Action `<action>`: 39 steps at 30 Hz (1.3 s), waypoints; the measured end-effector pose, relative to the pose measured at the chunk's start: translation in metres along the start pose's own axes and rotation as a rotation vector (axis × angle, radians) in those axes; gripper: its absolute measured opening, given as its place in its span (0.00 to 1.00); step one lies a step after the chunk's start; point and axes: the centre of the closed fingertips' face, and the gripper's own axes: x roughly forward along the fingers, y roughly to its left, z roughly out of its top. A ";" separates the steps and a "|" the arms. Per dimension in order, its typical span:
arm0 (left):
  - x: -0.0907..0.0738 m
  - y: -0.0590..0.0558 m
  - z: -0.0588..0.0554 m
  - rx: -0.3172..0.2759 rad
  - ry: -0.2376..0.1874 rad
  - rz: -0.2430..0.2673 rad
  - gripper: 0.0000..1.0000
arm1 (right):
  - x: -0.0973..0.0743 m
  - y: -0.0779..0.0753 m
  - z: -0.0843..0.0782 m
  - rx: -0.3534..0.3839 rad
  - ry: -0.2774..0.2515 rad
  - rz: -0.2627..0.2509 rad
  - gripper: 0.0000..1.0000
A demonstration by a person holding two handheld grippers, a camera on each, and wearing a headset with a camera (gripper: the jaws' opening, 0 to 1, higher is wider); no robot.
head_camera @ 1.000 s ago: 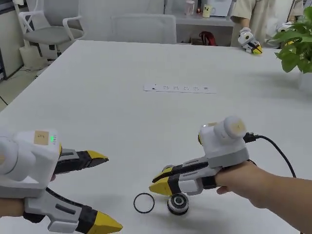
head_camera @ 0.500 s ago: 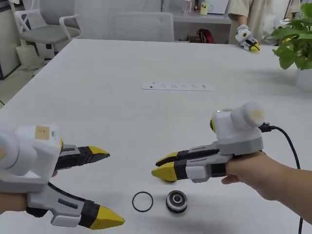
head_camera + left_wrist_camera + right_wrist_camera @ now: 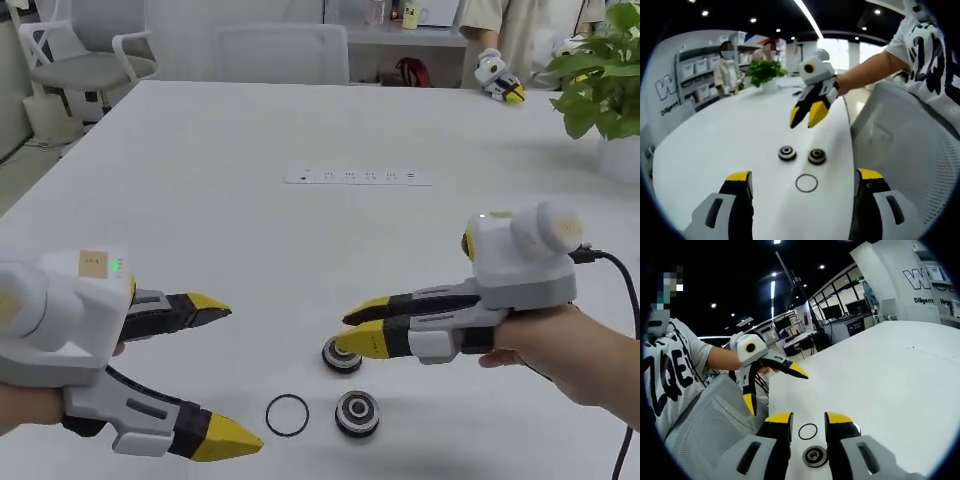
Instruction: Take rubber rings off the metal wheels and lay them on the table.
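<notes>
Rubber ring (image 3: 288, 415) near table (image 3: 300, 250) edge

I work at a long white meeting table (image 3: 250, 150) in an office — a swivel chair (image 3: 85, 50) at ten o'clock, a potted plant (image 3: 600, 80) at two, a power strip (image 3: 357, 177) at twelve, shelving (image 3: 692, 72) along the wall

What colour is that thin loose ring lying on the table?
The ring is plain black. The head view shows it best.
</notes>
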 end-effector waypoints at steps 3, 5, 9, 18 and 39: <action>0.003 0.000 0.001 0.006 0.002 -0.006 0.86 | -0.003 0.000 -0.002 -0.010 0.005 -0.006 0.24; 0.005 0.000 0.002 0.008 0.001 -0.010 0.86 | -0.005 0.001 -0.002 -0.013 0.004 -0.007 0.24; 0.010 -0.001 0.005 0.016 0.000 -0.018 0.86 | -0.009 0.000 -0.005 -0.012 -0.001 -0.013 0.25; 0.019 0.000 0.009 0.021 -0.005 -0.031 0.85 | -0.020 -0.001 -0.011 -0.024 0.003 -0.040 0.26; 0.035 -0.002 0.013 0.029 -0.001 -0.063 0.84 | -0.032 -0.009 -0.044 -0.073 0.074 -0.083 0.28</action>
